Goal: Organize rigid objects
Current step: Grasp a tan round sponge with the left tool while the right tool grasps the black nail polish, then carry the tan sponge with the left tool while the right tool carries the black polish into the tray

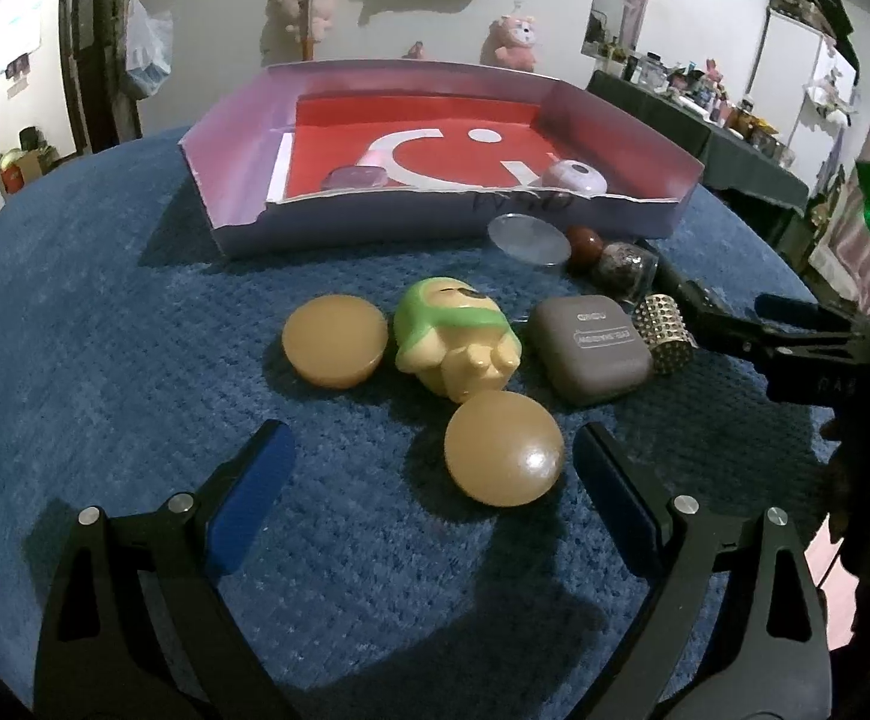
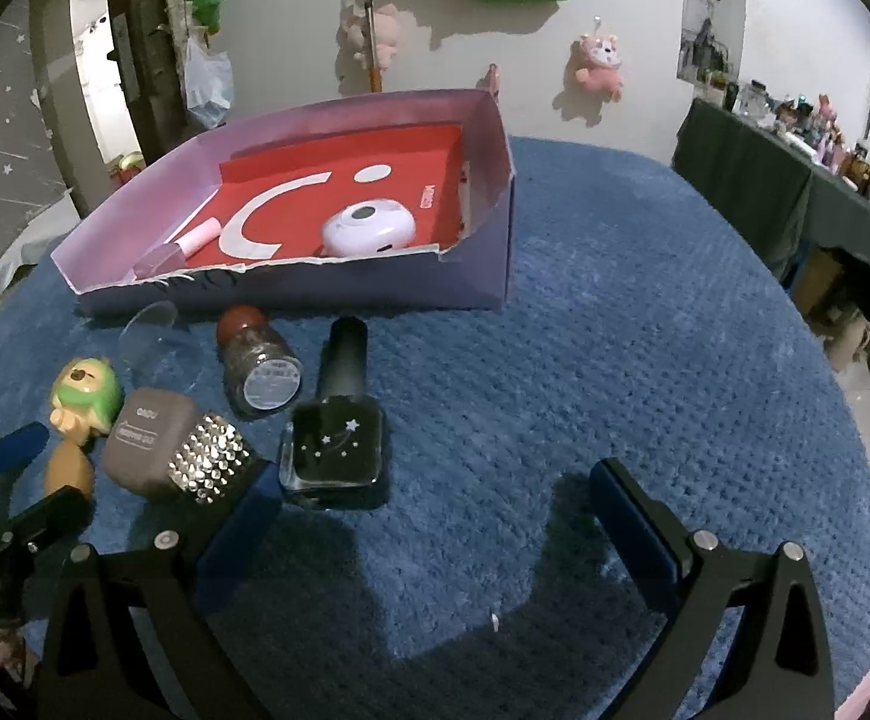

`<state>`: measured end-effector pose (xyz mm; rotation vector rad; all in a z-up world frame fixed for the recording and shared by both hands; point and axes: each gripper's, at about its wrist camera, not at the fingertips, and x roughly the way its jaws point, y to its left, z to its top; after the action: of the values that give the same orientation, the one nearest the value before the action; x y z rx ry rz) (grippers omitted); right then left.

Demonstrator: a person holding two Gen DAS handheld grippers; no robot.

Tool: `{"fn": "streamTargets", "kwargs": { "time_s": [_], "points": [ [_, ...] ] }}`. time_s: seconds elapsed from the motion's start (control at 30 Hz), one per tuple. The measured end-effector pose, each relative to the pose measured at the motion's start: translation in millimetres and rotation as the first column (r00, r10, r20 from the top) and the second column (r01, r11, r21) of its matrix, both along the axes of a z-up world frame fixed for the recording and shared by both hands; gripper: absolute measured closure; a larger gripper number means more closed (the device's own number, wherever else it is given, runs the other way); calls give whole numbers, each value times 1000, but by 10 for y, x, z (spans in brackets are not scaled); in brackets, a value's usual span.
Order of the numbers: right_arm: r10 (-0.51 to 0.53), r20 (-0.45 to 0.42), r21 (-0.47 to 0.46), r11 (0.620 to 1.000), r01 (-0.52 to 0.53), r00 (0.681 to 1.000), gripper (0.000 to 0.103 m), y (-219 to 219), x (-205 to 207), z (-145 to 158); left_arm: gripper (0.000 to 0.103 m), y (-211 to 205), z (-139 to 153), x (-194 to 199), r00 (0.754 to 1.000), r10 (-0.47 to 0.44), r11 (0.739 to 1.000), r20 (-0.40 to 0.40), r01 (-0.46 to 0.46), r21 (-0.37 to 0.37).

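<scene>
- Left gripper (image 1: 429, 468): jaws wide apart, holding nothing; tan half-sphere (image 1: 504, 447) lies on the blue cloth (image 1: 105, 330) between its fingers, untouched.
- Right gripper (image 2: 435, 510): jaws wide, empty, above bare cloth; black nail-polish bottle (image 2: 339, 432) just beside its left finger.
- Cardboard tray (image 2: 483, 126) behind the clutter holds a lilac round case (image 2: 369, 228).

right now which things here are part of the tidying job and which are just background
For the job:
- purple cardboard box with red lining
- tan round domes
- green-hooded toy figure
- grey square case
- studded silver cylinder
- black nail polish bottle
- glitter bottle

Just lying about:
- pink plush toy on wall
- cluttered side table
</scene>
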<state>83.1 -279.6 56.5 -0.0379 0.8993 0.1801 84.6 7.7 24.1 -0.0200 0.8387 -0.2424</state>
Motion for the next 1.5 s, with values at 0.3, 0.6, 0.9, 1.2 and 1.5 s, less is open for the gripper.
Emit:
{"fn": "streamTargets", "kwargs": {
  "time_s": [0.3, 0.6, 0.9, 1.2, 1.5],
  "points": [
    [89, -25, -15, 996, -89, 996, 27, 180, 141, -3, 38, -96, 13, -37, 998, -52, 998, 25, 51, 31],
    [183, 1, -35, 982, -183, 983, 63, 356, 96, 16, 68, -126, 61, -40, 996, -89, 996, 29, 89, -7],
    [212, 71, -6, 977, -212, 975, 63, 370, -104, 218, 68, -102, 220, -111, 992, -101, 994, 71, 103, -20],
    [213, 61, 13, 977, -214, 975, 63, 356, -124, 191, 68, -112, 236, -140, 992, -103, 994, 78, 105, -22],
    [211, 76, 36, 976, -214, 975, 63, 352, -133, 251, 68, -112, 319, -159, 989, -114, 993, 96, 117, -29]
  ]
}}
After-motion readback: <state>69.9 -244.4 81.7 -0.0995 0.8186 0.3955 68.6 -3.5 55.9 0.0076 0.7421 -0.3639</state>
